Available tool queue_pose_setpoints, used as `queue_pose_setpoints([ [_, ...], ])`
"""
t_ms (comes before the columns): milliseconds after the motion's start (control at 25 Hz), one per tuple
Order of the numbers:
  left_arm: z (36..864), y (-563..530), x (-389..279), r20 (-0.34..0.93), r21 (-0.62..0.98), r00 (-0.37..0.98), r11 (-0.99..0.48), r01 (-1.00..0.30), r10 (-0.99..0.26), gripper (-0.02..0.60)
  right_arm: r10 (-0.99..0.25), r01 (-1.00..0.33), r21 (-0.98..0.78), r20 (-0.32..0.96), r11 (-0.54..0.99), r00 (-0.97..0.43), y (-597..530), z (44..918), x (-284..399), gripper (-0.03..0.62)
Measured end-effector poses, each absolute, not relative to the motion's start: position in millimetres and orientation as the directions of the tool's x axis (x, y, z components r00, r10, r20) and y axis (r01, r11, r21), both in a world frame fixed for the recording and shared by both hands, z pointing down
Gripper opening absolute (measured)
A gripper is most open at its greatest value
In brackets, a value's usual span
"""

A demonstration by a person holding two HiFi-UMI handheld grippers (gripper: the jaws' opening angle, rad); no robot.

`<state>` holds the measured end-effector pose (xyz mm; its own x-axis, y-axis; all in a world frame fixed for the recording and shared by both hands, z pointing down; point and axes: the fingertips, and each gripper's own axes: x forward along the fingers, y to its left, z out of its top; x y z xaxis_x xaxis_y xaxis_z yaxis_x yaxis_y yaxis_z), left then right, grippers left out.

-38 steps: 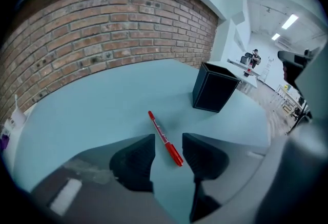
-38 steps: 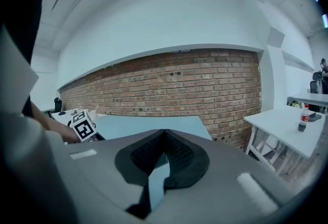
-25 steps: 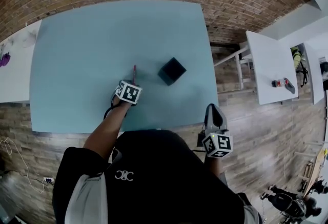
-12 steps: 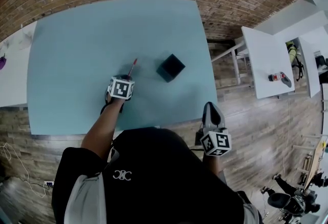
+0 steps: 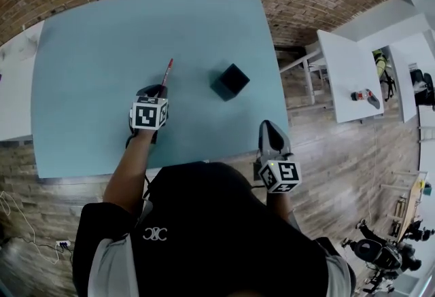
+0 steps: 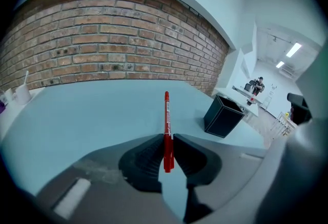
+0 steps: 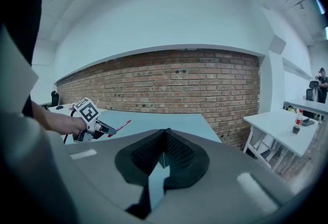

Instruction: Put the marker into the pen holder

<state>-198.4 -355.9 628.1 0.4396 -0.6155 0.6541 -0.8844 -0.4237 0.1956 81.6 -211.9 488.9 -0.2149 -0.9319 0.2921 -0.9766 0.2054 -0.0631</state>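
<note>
Marker (image 6: 166, 110) lifted off table (image 5: 88, 51) | left gripper (image 6: 166, 137) jaws just closed, clamping it | right gripper (image 7: 164, 131) jaws together, empty | marker print unreadable

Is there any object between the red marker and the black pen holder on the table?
No. The left claw has just closed on the red marker, and only bare blue table lies between it and the black pen holder.
</note>
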Motion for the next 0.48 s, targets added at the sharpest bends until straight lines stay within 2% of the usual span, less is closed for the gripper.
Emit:
queue_pose_setpoints([
  [200, 624.0, -349.6, -198.2, 0.619, 0.248, 0.481, -0.426, -0.87, -0.621, 0.06, -0.913, -0.963, -0.04, 0.31, 0.267, -0.266, -215.7, 487.9, 58.0, 0.006],
  [480, 620.0, -352.4, -196.9, 0.618, 0.218, 0.424, -0.374, -0.902, -0.662, 0.06, -0.901, -0.941, -0.026, 0.28, 0.338, -0.331, -233.5, 485.2, 74.3, 0.006],
])
